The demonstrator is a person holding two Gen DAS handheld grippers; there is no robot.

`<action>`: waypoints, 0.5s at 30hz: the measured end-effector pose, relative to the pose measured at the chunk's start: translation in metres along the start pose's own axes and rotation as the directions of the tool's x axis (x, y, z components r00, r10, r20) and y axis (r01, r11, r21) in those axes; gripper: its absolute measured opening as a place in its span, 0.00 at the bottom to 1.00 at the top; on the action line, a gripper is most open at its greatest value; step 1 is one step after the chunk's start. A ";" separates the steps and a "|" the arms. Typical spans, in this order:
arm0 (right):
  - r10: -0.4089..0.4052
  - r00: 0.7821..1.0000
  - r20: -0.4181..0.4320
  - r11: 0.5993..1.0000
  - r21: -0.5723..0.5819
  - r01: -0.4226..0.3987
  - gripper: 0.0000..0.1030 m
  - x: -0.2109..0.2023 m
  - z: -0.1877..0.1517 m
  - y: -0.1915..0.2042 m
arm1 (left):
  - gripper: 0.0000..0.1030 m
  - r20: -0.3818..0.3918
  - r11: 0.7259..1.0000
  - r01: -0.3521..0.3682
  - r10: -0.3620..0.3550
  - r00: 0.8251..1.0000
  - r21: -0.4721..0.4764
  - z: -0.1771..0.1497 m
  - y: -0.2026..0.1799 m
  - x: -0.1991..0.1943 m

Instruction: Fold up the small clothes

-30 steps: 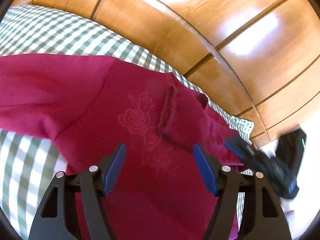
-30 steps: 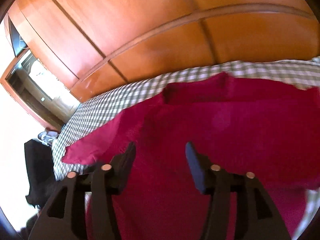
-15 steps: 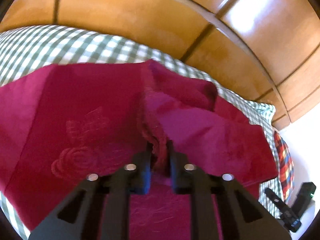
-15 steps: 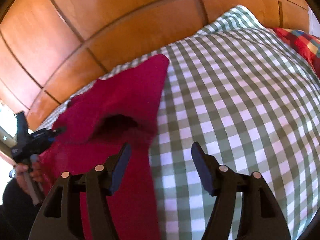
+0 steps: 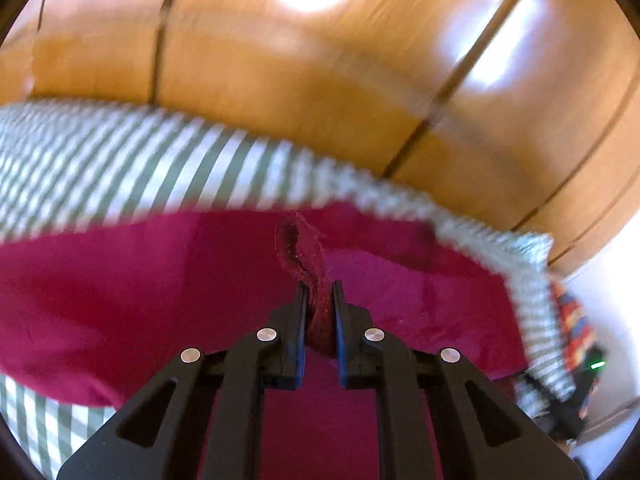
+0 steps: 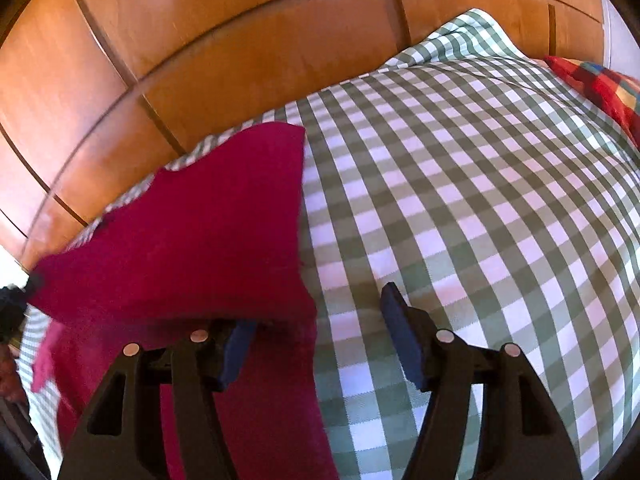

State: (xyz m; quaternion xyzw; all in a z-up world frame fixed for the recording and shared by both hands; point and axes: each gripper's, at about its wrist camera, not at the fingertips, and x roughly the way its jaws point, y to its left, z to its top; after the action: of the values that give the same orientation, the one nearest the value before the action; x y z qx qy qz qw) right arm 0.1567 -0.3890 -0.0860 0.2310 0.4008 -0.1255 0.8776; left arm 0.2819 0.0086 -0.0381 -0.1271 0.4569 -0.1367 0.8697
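Observation:
A dark red garment (image 5: 160,300) lies spread on a green-and-white checked bedcover (image 5: 120,160). My left gripper (image 5: 320,286) is shut on a ribbed fold of its edge (image 5: 304,252), which stands up between the blue pads; the view is blurred by motion. In the right wrist view, a raised fold of the garment (image 6: 200,232) fills the left side. It drapes over the left finger of my right gripper (image 6: 320,312). Those jaws stand wide and are closing. The garment's right edge lies between them without being pressed, and the right pad (image 6: 400,332) hangs over the bare checked bedcover (image 6: 460,200).
Glossy wooden panels (image 5: 280,80) rise behind the bed, seen too in the right wrist view as wooden panels (image 6: 200,40). A red plaid pillow (image 6: 600,84) lies at the far right of the bed. The cover to the right of the garment is bare.
My left gripper closed on the ribbed fold and drew it along, lifting the cloth. My right gripper swung from above the garment's middle to its right edge and came lower.

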 end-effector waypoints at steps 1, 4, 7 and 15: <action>-0.014 1.000 -0.007 1.000 -0.019 0.014 0.59 -0.001 -0.001 0.003 | 0.10 -0.036 0.999 -0.053 0.053 0.998 0.005 -0.007 0.005 0.012; -0.035 0.999 -0.029 0.993 -0.114 0.032 0.60 -0.012 -0.004 0.010 | 0.10 -0.049 0.997 -0.082 0.082 0.995 0.002 -0.024 0.015 0.026; -0.052 0.998 -0.027 0.976 -0.212 0.045 0.60 -0.034 -0.009 0.014 | 0.10 -0.042 0.998 -0.069 0.068 0.997 -0.016 -0.023 0.013 0.020; 0.124 0.992 0.025 0.940 -0.325 -0.109 0.63 -0.050 0.005 0.080 | 0.10 0.004 0.997 -0.076 0.076 0.997 -0.012 -0.018 0.007 0.009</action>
State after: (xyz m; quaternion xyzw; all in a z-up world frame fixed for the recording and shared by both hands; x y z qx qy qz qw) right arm 0.1600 -0.3209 -0.0204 0.1047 0.3818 -0.0114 0.9182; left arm 0.2728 0.0103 -0.0573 -0.1152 0.4605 -0.1004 0.8744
